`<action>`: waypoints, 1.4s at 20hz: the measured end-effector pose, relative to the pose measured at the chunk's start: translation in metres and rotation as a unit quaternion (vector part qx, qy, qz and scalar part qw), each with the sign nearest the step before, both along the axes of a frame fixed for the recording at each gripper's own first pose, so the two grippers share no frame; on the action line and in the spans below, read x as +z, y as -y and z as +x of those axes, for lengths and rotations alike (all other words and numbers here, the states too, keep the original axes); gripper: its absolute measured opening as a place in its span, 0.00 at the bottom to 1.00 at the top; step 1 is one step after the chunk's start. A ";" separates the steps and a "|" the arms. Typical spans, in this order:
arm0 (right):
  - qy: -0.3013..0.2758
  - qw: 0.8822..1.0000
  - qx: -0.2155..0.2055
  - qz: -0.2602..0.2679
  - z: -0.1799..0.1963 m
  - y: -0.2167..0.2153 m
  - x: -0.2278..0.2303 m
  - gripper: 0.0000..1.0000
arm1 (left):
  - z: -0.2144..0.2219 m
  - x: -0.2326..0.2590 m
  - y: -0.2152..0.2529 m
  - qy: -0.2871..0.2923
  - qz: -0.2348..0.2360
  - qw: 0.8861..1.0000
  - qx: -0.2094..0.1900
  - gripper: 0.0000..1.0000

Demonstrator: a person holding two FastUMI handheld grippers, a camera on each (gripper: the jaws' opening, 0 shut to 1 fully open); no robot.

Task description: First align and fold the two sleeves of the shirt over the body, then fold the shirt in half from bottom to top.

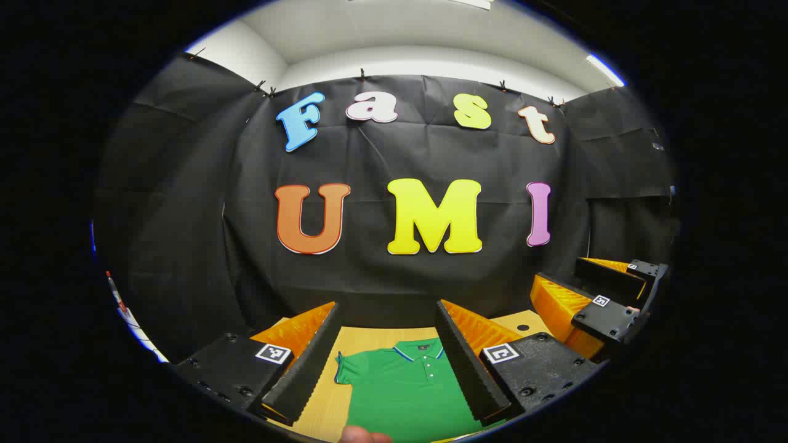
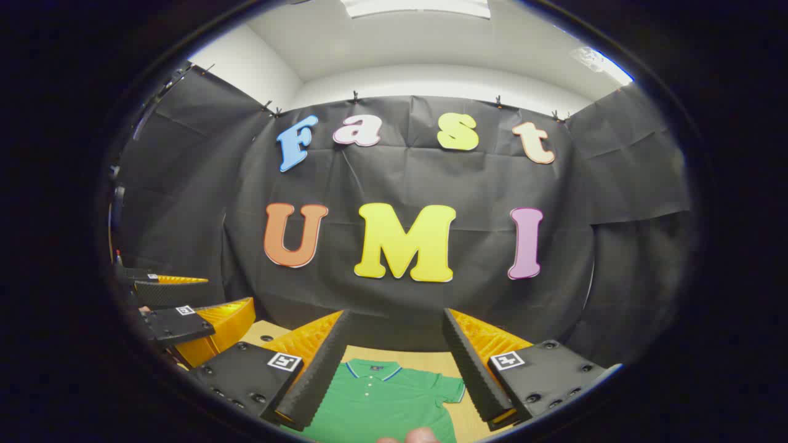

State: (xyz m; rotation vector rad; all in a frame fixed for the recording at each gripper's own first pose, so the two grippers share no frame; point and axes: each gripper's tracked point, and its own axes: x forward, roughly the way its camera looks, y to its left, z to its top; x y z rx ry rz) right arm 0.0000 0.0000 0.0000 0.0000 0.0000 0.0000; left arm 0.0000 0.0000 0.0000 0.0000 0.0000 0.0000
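Lying flat on tabletop (image 1: 320, 400), green shirt (image 1: 406, 394), collar pointing toward booth wall, long axis running away from both hand-held grippers (image 1: 386, 363) (image 2: 394, 369), hovering above, wide open, gripping nothing.

Shirt (image 1: 406, 394) hem cut off by bottom edge; right sleeve hidden behind finger in left gripper view.

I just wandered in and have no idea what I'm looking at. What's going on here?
A person holds a two-finger gripper in each hand above a green polo shirt lying flat on a wooden table. The left gripper and the right gripper are both open and touch nothing. Both sleeves lie spread out to the sides, so the folding has not begun.
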 end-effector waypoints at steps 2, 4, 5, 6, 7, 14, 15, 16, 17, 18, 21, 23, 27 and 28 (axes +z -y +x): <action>0.005 1.000 0.004 0.002 0.003 0.001 0.004 0.93 | 0.002 -0.003 -0.003 -0.005 0.001 1.000 0.008 0.97; 0.007 1.000 0.007 0.005 0.006 0.002 0.006 0.93 | 0.004 0.000 -0.003 -0.004 -0.002 1.000 0.014 0.97; 0.010 1.000 0.006 0.006 0.007 0.004 0.008 0.93 | 0.005 0.001 -0.002 -0.002 -0.002 1.000 0.016 0.97; 0.013 1.000 0.007 0.008 0.009 0.005 0.011 0.93 | 0.007 0.001 -0.002 -0.003 0.000 1.000 0.017 0.97; 0.013 1.000 0.009 0.009 0.011 0.004 0.011 0.93 | 0.008 0.001 -0.002 -0.003 0.002 1.000 0.019 0.97; 0.001 0.999 0.019 0.026 0.024 0.004 0.006 0.93 | 0.012 0.003 -0.005 -0.001 0.009 1.000 0.026 0.97; 0.000 0.999 0.022 0.027 0.026 0.003 0.006 0.93 | 0.012 0.002 -0.007 -0.002 0.009 1.000 0.029 0.97; 0.000 0.999 0.024 0.028 0.027 0.002 0.006 0.93 | 0.012 0.002 -0.009 -0.002 0.009 0.999 0.032 0.97; -0.002 0.999 0.026 0.030 0.030 0.002 0.006 0.93 | 0.014 0.003 -0.011 -0.002 0.010 0.999 0.034 0.97; -0.003 0.999 0.028 0.031 0.032 0.001 0.005 0.93 | 0.014 0.003 -0.012 -0.001 0.011 0.999 0.036 0.97; -0.008 0.999 0.040 0.035 0.038 -0.003 0.004 0.95 | 0.020 0.004 -0.014 -0.001 0.012 0.999 0.040 0.97; -0.008 0.998 0.045 0.035 0.041 -0.004 0.004 0.93 | 0.023 0.003 -0.014 -0.002 0.012 0.999 0.042 0.97; -0.018 0.998 0.046 0.038 0.050 0.003 -0.003 0.93 | 0.029 0.001 -0.012 -0.004 0.012 0.999 0.044 0.97; -0.021 0.998 0.047 0.039 0.052 0.005 -0.006 0.95 | 0.031 -0.001 -0.011 -0.005 0.012 0.999 0.044 0.97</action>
